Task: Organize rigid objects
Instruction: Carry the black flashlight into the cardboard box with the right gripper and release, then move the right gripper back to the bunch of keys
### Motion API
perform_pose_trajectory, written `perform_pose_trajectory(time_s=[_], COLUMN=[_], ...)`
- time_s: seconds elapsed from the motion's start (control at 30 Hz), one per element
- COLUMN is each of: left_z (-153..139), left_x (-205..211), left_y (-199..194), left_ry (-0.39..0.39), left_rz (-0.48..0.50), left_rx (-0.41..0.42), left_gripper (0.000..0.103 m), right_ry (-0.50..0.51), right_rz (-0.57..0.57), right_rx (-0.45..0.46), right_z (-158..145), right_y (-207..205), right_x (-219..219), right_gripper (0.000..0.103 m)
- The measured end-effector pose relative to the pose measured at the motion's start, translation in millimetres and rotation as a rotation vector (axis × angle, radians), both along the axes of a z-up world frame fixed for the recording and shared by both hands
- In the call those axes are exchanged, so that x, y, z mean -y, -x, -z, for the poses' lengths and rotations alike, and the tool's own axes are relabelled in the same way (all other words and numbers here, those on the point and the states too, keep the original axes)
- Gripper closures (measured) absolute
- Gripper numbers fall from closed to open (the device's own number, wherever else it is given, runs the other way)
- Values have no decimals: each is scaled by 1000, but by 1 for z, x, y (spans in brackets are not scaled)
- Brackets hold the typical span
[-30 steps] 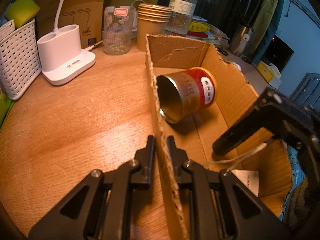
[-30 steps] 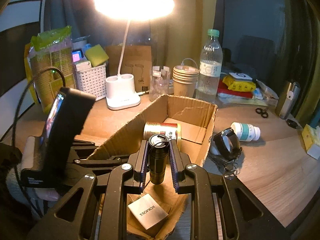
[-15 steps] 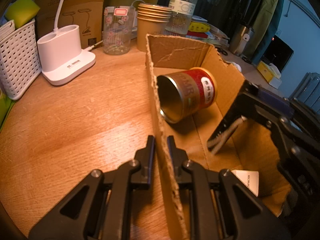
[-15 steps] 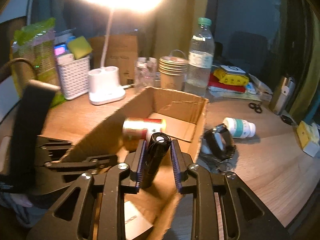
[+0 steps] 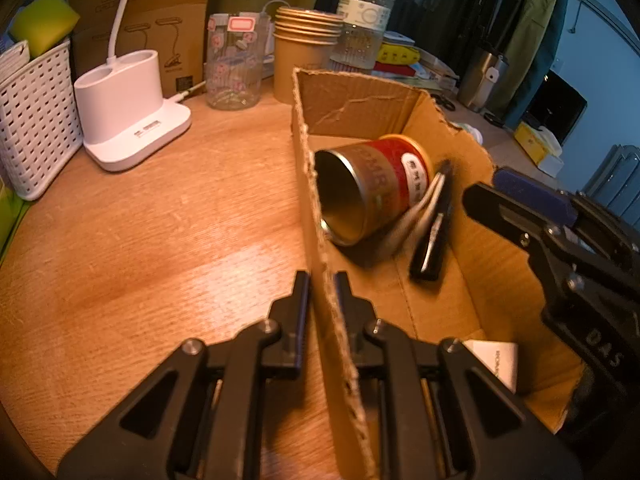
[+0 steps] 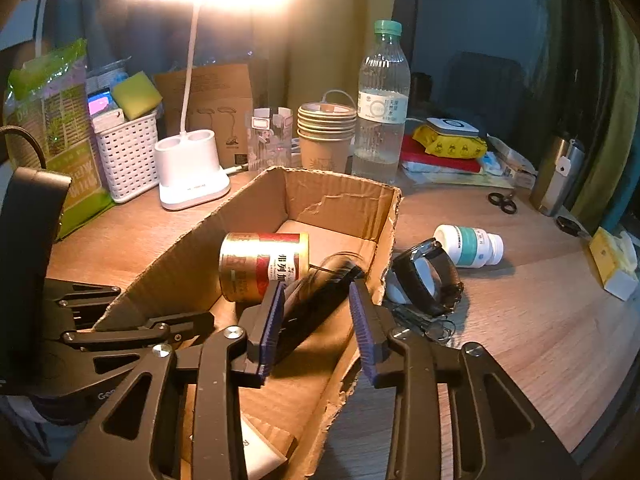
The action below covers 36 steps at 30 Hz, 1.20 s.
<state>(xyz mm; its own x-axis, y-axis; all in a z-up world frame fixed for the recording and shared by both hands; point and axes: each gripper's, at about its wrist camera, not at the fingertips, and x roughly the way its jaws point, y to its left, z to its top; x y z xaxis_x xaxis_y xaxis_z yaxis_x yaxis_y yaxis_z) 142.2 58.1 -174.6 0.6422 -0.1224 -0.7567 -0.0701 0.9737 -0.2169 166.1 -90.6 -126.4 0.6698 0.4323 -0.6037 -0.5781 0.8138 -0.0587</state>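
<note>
Inside the cardboard box [image 6: 192, 248], a black flashlight [image 6: 316, 300] lay blurred beside the red and gold can [image 6: 264, 266]. Around it, the right gripper [image 6: 316, 320] was opening, its pads off it. The left gripper [image 5: 320, 308] pinched the box's side wall tight.

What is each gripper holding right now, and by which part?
The left gripper is clamped on the cardboard box, on its near side wall. The right gripper is opening; the black flashlight lies loose between its jaws, unheld.
</note>
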Motion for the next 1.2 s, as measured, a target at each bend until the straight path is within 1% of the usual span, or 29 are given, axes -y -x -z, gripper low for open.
perform_pose_trajectory(time_s=[0.03,0.2,0.5,0.87,1.03,1.2], left_z=[0,0,0,0,0,0], left_x=[0,0,0,0,0,0], left_y=[0,-1,-1,-1,-1,-1], left_ry=[-1,0,-1,-1,-1,-1], left_rz=[1,1,2,2,2,2], left_rx=[-1,-1,-1,-1,-1,-1], left_gripper=[90,90,90,90,90,90], right_ry=[-7,-18,-65,-91,-106,-113], right_rz=[-4,8,58,102,148,201], right_rx=[3,12,14,28,27,14], right_z=[-1,-4,-11,-18,-19,-13], right_y=[1,2,-2,-5,-11,-20], right_x=[0,3,25,44,61,78], right_gripper=[47,40,39,39,39,39])
